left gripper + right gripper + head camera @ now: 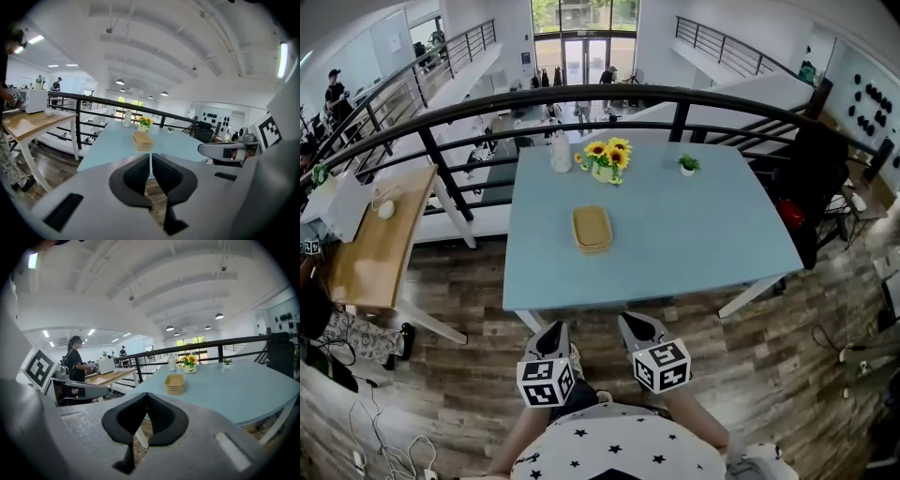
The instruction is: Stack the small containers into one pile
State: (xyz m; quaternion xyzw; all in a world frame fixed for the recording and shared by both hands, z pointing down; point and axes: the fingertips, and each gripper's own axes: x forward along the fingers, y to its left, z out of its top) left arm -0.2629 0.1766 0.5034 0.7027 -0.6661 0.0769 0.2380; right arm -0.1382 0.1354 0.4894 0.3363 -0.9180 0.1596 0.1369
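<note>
Tan, shallow rectangular containers (592, 229) sit nested in one neat pile on the pale blue table (703, 234), left of its middle and nearer than the vase of yellow sunflowers (607, 159). No loose container shows anywhere else, so the stacking looks finished. The left gripper (553, 330) and right gripper (637, 325) hang off the table's near edge, well apart from the pile, both clenched on nothing.

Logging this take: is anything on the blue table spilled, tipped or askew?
Nothing stands out. The containers sit in one even pile; the sunflower pot, small plant and white jar stand upright on the table.
</note>
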